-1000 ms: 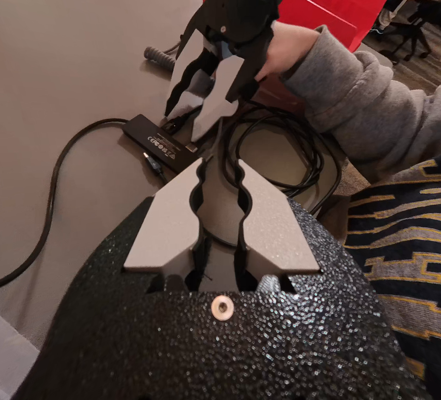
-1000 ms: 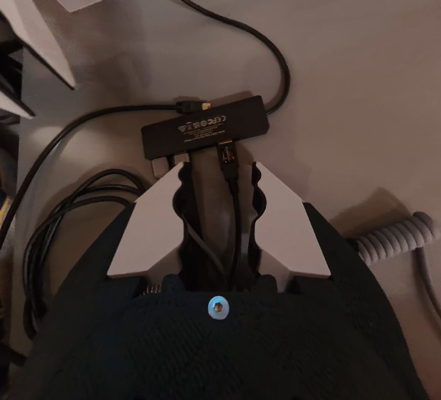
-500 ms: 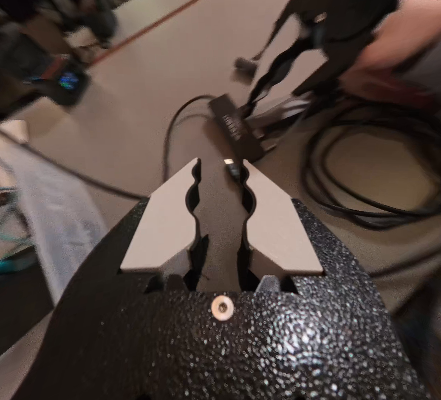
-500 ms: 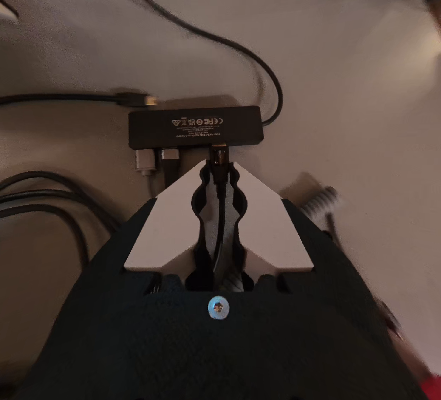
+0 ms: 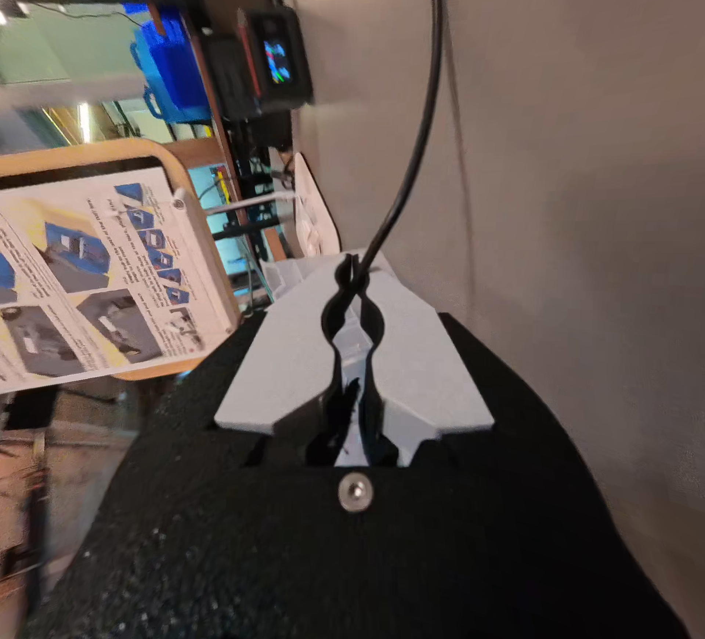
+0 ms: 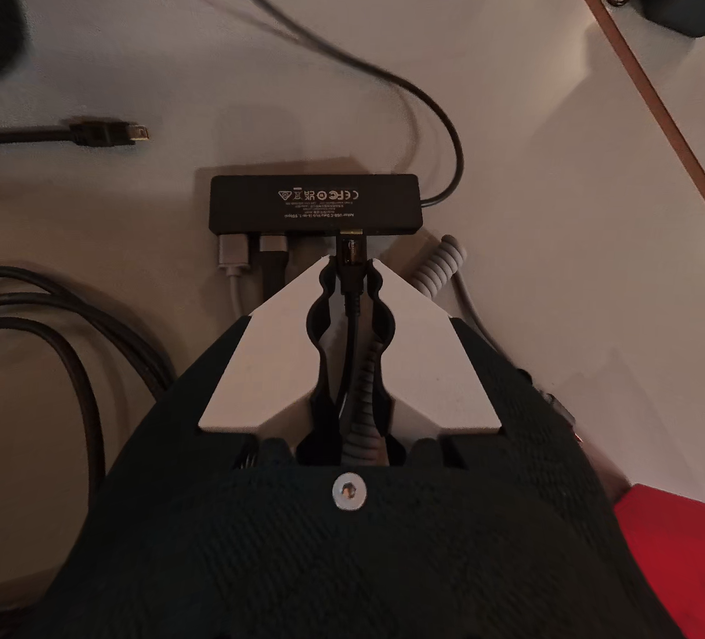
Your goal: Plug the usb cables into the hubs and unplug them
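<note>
A black USB hub (image 6: 316, 201) lies on the pale table (image 6: 534, 125). My right gripper (image 6: 351, 262) is shut on a black USB plug (image 6: 351, 250) that sits in the hub's near side. A silver plug (image 6: 232, 250) and a second plug (image 6: 272, 243) sit in the ports to its left. A loose black plug (image 6: 110, 132) lies apart at the far left. My left gripper (image 5: 353, 270) is shut on a thin black cable (image 5: 419, 125), which runs up and away over the table (image 5: 572, 201). The hub is not in the left wrist view.
A grey coiled cable (image 6: 442, 262) lies right of the hub. A bundle of black cables (image 6: 57, 315) lies at the left. A red box (image 6: 667, 544) is at the bottom right. A small black device with a lit screen (image 5: 278, 60) and an instruction board (image 5: 95, 270) show beyond the table edge. About 20 cm separates my left fingertips from my right.
My left gripper swung away from the hub and closed on a black cable. My right gripper closed on the plug at the hub. The loose plug moved left, away from the hub.
</note>
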`<state>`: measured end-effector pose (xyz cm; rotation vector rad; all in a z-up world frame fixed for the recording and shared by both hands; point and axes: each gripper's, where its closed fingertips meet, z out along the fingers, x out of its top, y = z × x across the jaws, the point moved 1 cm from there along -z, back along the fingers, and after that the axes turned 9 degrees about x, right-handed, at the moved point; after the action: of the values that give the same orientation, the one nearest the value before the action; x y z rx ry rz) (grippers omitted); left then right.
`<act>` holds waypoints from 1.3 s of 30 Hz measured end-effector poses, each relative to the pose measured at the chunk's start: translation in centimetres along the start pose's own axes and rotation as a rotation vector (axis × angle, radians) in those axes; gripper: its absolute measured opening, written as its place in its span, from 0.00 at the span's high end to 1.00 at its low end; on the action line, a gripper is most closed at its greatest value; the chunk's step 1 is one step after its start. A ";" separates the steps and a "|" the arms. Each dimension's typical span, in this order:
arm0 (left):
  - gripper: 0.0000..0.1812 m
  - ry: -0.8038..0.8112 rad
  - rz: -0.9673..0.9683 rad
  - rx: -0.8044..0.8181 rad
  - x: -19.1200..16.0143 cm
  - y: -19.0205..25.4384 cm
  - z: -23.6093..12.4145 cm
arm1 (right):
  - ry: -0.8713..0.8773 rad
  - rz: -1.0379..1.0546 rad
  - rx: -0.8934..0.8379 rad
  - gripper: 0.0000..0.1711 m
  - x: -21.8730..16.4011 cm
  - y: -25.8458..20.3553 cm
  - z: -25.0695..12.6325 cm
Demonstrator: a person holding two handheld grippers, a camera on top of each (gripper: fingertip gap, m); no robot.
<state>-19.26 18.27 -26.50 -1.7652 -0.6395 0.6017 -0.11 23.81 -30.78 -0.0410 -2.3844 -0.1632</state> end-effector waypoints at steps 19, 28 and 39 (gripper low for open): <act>1.00 0.987 -0.571 0.132 16.1 -17.1 -16.6 | 0.043 0.055 0.059 0.91 -0.2 -0.2 0.1; 1.00 0.608 0.097 0.674 12.7 -21.0 -11.4 | 0.034 0.060 0.068 0.91 -0.2 -0.5 0.5; 1.00 0.839 -0.264 0.025 14.3 -15.1 -12.3 | 0.025 0.067 0.062 0.91 -0.4 -0.4 0.5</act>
<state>-2.39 23.29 -9.87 -1.6751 -0.2554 -0.3185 -0.20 23.52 -31.46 -0.0890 -2.3586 -0.0574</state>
